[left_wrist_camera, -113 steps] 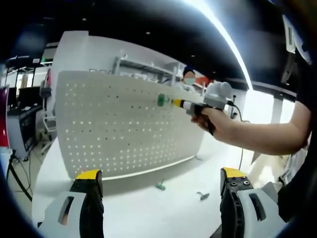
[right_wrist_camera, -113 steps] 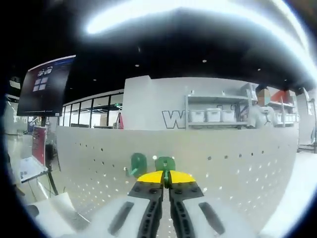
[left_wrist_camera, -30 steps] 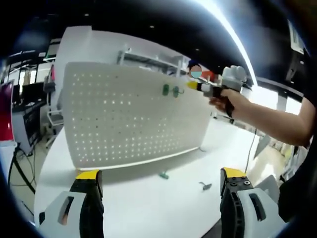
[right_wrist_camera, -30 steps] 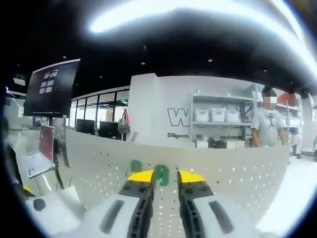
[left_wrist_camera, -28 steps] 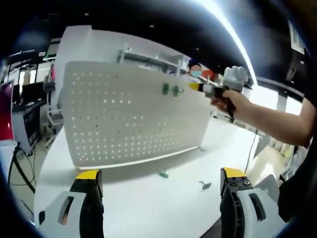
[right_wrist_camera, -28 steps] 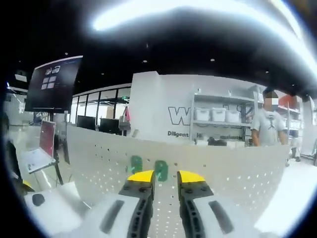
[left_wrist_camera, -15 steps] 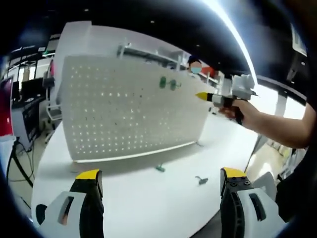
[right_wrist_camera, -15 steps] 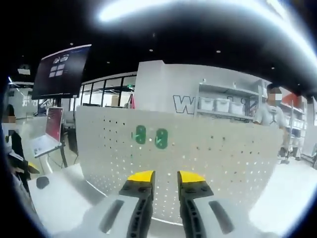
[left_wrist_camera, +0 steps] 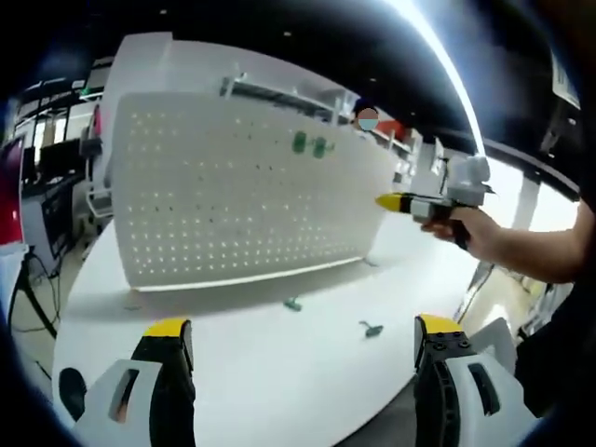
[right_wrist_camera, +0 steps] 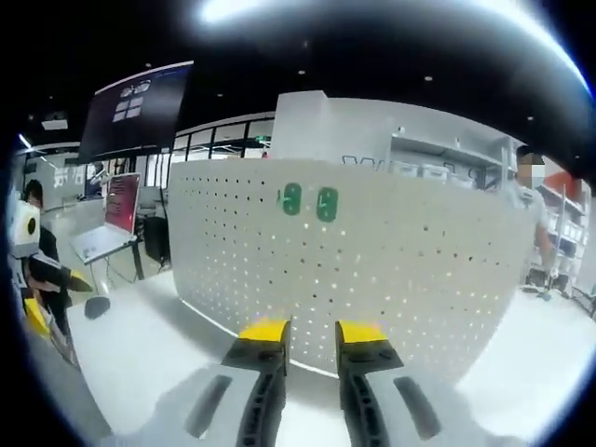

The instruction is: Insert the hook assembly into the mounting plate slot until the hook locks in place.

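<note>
A white pegboard (left_wrist_camera: 233,196) stands upright on the white table (left_wrist_camera: 279,382). Two green hooks (left_wrist_camera: 298,142) (left_wrist_camera: 319,146) hang side by side near its top edge; in the right gripper view they are the left hook (right_wrist_camera: 292,198) and the right hook (right_wrist_camera: 326,204) on the pegboard (right_wrist_camera: 391,270). My right gripper (right_wrist_camera: 313,331) is open and empty, well back from the board; in the left gripper view a hand holds this right gripper (left_wrist_camera: 391,201) out to the right. My left gripper (left_wrist_camera: 303,326) is wide open low over the table.
A loose green hook (left_wrist_camera: 292,304) and a grey hook (left_wrist_camera: 371,328) lie on the table before the board. The left gripper (right_wrist_camera: 65,277) shows at the left edge of the right gripper view, near a laptop (right_wrist_camera: 107,228). A person (right_wrist_camera: 533,186) stands behind.
The right gripper, shut on a green hook at the board 3.8 s ago, has opened and drawn back; that hook stays on the board beside the first. The left gripper stayed open.
</note>
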Action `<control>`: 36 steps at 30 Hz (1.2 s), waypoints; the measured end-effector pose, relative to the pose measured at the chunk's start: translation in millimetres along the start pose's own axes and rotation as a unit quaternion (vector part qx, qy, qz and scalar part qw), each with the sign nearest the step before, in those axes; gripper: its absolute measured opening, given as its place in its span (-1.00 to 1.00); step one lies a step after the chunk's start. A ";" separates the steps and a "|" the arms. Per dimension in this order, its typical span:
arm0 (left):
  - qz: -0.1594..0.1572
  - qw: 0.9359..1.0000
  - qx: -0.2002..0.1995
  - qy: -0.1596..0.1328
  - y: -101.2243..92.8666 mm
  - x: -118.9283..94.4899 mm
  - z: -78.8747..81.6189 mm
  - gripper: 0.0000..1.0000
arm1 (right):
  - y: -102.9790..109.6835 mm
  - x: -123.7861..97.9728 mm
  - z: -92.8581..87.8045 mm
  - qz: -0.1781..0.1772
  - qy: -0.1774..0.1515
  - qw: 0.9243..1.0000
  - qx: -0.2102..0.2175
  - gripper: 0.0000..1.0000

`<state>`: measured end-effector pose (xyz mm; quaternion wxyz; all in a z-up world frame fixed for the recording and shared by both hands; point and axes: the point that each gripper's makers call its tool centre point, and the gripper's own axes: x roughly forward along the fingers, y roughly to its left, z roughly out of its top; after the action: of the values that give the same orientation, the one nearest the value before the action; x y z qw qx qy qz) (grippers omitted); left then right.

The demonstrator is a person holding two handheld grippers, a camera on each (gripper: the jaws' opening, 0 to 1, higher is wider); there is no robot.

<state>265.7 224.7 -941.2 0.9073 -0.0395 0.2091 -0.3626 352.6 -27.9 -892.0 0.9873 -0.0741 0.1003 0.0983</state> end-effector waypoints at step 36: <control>-0.053 0.996 -0.022 0.063 -80.7 32.8 -47.9 0.99 | 15.7 -82.9 -101.3 0.057 0.115 0.992 -0.004 -0.65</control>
<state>215.7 147.2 -978.3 0.8708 -0.0477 0.2719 -0.4068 251.1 -44.4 -974.5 0.9618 -0.0831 0.2165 0.1456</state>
